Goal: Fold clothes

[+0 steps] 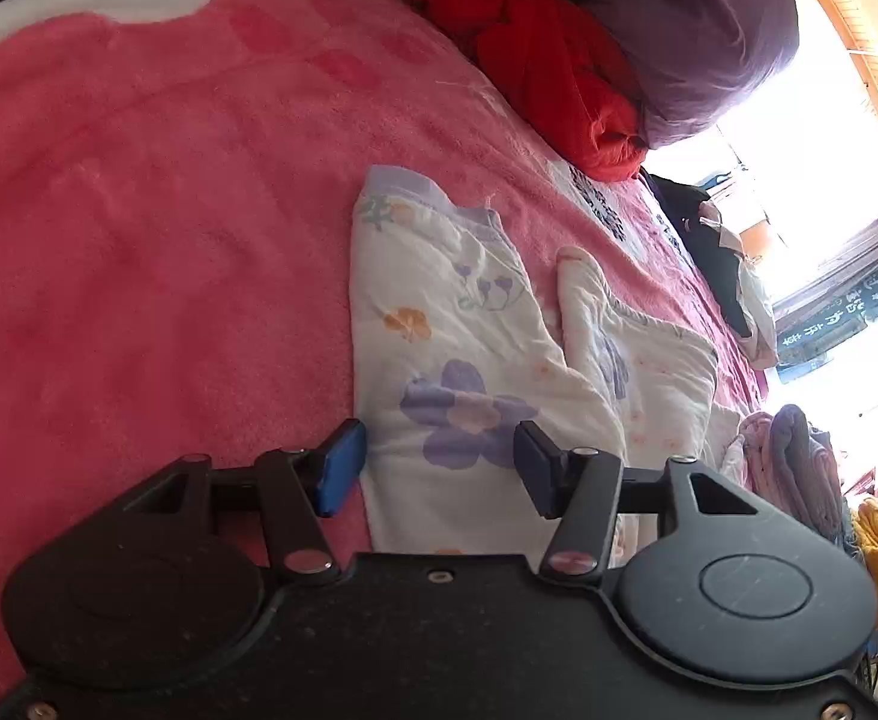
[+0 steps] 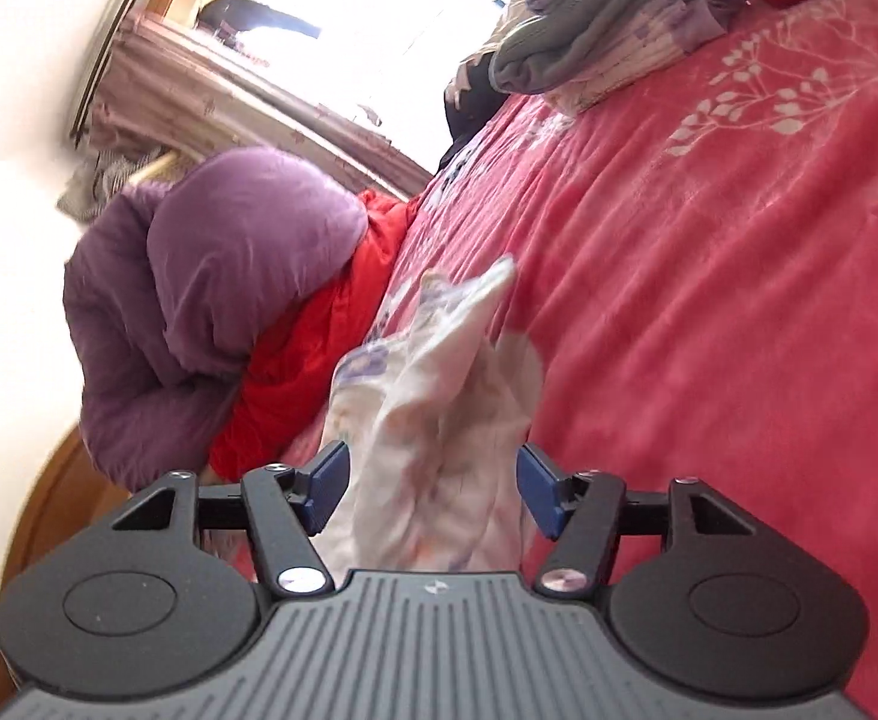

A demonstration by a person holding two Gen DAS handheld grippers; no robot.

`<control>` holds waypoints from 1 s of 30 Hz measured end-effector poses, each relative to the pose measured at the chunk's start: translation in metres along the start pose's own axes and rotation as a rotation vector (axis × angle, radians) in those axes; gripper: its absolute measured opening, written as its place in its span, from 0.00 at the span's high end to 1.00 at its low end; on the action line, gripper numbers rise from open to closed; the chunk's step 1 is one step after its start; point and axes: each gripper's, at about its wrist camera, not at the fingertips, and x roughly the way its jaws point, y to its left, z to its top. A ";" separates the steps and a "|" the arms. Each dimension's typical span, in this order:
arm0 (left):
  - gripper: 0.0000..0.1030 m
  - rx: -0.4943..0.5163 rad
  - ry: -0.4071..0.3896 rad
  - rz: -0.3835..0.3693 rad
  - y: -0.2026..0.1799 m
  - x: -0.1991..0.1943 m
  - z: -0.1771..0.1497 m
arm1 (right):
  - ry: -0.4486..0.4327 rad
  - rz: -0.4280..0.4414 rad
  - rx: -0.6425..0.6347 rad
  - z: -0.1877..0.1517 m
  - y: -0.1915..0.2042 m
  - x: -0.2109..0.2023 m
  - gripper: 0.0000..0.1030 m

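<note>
Both grippers with jaws apart, neither clamped on anything. The left gripper [image 1: 439,468] hovers over the near edge of the floral garment [image 1: 469,330], a small white piece printed with purple and orange flowers, lying mostly flat on the pink blanket [image 1: 168,210] of the bed, with one ridge of cloth standing up toward its far side. In the right wrist view, the right gripper [image 2: 432,492] straddles a bunched, raised part of the same garment [image 2: 439,396]; whether the pads touch the cloth cannot be told, as this view is blurred. For a clean fold, each gripper would best close on a single corner or hem rather than on a bunch, and the raised ridge would want smoothing flat first, so that the layers meet edge to edge. Beyond the garment, a red cloth [image 1: 559,72] and a purple quilt [image 1: 679,30] lie heaped at the far side of the bed, well apart from the work.
</note>
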 end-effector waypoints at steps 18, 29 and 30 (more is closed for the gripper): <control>0.92 0.049 -0.098 -0.034 0.008 0.008 0.014 | 0.160 0.216 0.091 0.054 -0.026 0.101 0.77; 0.94 0.187 -0.296 0.035 -0.014 -0.042 0.008 | -0.093 0.221 0.038 0.062 -0.017 0.014 0.92; 0.94 0.202 -0.317 0.042 -0.016 -0.050 0.007 | -0.128 0.214 0.039 0.063 -0.018 0.001 0.92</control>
